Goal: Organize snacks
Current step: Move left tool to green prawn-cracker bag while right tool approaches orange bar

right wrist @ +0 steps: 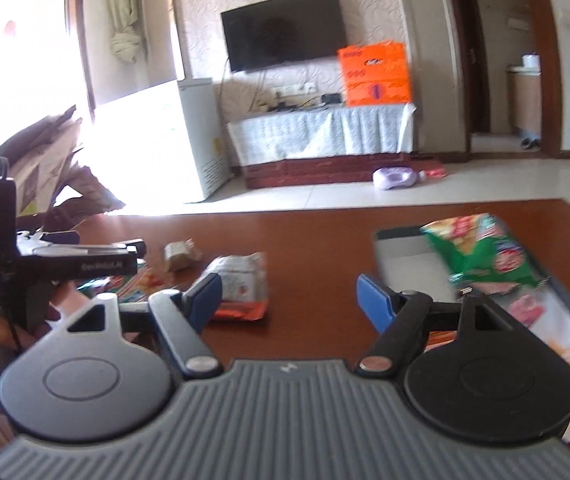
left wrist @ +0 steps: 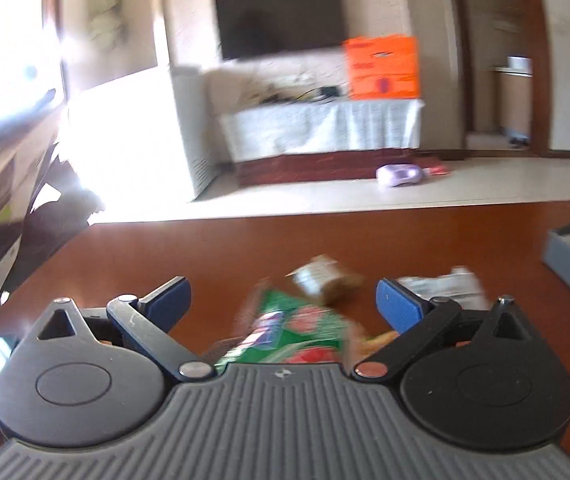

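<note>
My left gripper point(left wrist: 283, 300) is open and empty, just above a green snack bag point(left wrist: 297, 334) lying on the brown table point(left wrist: 165, 252). A small tan packet point(left wrist: 325, 278) and a silver packet point(left wrist: 443, 286) lie beyond its fingers. My right gripper point(right wrist: 289, 300) is open and empty. To its right a grey tray point(right wrist: 401, 256) holds another green snack bag point(right wrist: 481, 254) and other packets. The silver and orange packet point(right wrist: 241, 284) and the tan packet point(right wrist: 181, 256) lie left of the right gripper. The left gripper also shows in the right wrist view point(right wrist: 137, 250), held at the far left.
The tray's corner shows in the left wrist view point(left wrist: 569, 256) at the right table edge. Beyond the table's far edge are a tiled floor, a white cabinet point(right wrist: 189, 140), a covered TV stand point(right wrist: 321, 128) with an orange box point(right wrist: 375, 74), and stacked cardboard point(right wrist: 53, 148) at left.
</note>
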`<action>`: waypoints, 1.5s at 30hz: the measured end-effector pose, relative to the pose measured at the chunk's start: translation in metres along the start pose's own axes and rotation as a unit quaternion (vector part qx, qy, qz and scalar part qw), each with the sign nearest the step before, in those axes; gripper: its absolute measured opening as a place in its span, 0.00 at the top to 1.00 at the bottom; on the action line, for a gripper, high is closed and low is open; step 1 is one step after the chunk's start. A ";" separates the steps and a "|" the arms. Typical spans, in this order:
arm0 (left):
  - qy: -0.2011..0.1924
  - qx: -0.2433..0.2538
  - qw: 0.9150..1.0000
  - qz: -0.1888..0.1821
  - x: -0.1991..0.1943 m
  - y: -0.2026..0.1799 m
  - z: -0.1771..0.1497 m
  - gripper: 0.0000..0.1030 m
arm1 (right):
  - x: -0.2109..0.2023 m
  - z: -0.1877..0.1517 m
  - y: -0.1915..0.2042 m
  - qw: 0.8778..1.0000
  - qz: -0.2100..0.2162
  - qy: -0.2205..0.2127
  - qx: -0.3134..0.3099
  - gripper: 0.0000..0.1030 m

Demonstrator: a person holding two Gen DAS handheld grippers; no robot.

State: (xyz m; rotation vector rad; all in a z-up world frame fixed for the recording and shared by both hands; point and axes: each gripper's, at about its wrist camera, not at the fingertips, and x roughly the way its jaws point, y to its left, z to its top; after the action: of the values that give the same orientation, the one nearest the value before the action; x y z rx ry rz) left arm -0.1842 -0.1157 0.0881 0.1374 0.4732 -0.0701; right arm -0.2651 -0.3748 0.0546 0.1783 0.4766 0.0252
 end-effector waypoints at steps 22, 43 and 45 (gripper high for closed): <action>0.081 0.031 0.991 -0.101 0.041 0.007 -0.014 0.00 | 0.121 -0.022 0.111 0.931 0.030 0.123 -0.342 0.26; 0.078 0.035 0.993 -0.085 0.033 0.022 -0.023 0.00 | 0.059 -0.033 0.103 0.959 0.071 0.182 -0.204 0.35; 0.078 0.035 0.993 -0.086 0.033 0.022 -0.023 0.00 | 0.064 -0.034 0.096 0.964 0.081 0.185 -0.170 0.32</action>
State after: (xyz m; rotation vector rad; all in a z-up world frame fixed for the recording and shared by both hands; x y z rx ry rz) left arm -0.1635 -0.0920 0.0552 0.1706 0.6376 -0.2465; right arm -0.2219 -0.2701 0.0127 -0.1305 0.8209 0.3026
